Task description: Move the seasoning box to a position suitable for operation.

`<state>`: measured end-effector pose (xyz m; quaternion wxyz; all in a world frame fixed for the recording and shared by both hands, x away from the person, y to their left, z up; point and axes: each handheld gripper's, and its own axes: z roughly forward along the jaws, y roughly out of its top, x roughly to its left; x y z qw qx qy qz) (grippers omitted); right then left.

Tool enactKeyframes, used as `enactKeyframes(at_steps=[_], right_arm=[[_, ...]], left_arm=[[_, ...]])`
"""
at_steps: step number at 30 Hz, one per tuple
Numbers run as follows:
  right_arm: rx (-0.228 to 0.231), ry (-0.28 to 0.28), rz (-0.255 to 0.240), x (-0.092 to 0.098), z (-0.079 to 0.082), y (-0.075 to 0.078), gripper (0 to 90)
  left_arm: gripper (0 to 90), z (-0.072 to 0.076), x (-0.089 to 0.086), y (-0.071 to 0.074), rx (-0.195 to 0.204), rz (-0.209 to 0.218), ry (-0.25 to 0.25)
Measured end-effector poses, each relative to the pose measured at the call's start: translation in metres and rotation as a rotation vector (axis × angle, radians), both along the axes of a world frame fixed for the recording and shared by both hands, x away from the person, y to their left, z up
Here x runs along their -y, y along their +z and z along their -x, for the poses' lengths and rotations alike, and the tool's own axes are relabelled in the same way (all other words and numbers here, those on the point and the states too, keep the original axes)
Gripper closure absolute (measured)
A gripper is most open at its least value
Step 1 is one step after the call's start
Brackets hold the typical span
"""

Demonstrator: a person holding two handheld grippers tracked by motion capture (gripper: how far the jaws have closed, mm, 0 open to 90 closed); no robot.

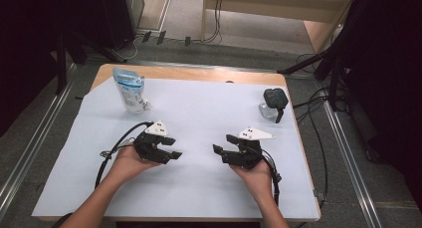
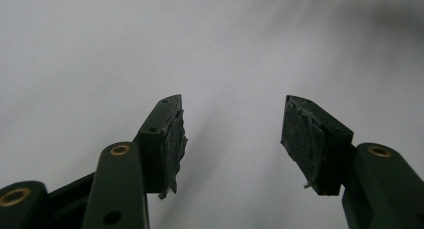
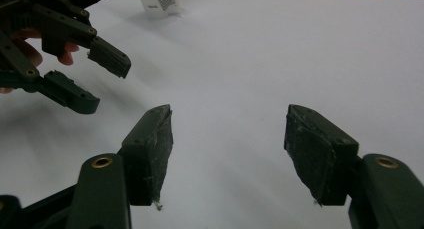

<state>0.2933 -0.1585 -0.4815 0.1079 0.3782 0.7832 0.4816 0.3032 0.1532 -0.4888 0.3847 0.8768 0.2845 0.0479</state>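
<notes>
Pouch (image 1: 129,90): stands untouched, upper left of the high view, on the white-covered counter (image 1: 199,188).
Left tool (image 1: 170,148): lower centre-left, jaws wide apart, nothing between them.
Right tool (image 1: 222,144): lower centre-right, jaws wide, empty.
Spray bottle (image 1: 273,103): upper right, untouched.
Progress: judged unstarted; reaching and grasping remain.

White-covered table (image 1: 199,198), pouch (image 1: 129,91), bottle (image 1: 273,105)
</notes>
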Motion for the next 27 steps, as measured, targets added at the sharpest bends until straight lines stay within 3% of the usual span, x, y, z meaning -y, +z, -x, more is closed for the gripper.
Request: enactKeyframes(at_steps=[5, 8, 12, 16, 17, 20, 27], right_arm=[[-0.008, 0.023, 0.031, -0.0002, -0.0026, -0.0051, 39.7], [-0.044, 0.036, 0.036, 0.0012, -0.0076, -0.0094, 42.4], [-0.05, 0.031, 0.045, 0.0021, -0.0072, -0.0099, 43.2], [-0.022, 0.032, 0.053, 0.0022, -0.0054, -0.0079, 45.0], [-0.011, 0.032, 0.065, 0.0023, -0.0051, -0.0073, 46.0], [-0.026, 0.037, 0.074, 0.0015, -0.0057, -0.0069, 48.0], [0.002, 0.044, 0.085, 0.0014, -0.0057, -0.0045, 45.3]], left_arm=[[42.8, -0.0011, -0.0026, 0.0011, -0.021, 0.045, 0.015], [42.7, 0.0002, -0.0035, 0.0028, -0.011, 0.052, 0.025], [42.8, 0.0004, -0.0062, 0.0022, -0.004, 0.081, 0.052], [42.4, 0.0012, -0.006, 0.0029, -0.006, 0.074, 0.071], [42.3, 0.0026, -0.0051, 0.0039, -0.001, 0.09, 0.069], [41.7, 0.0026, -0.0052, 0.0033, 0.001, 0.084, 0.061], [41.7, 0.002, -0.0093, 0.0013, -0.003, 0.074, 0.075]])
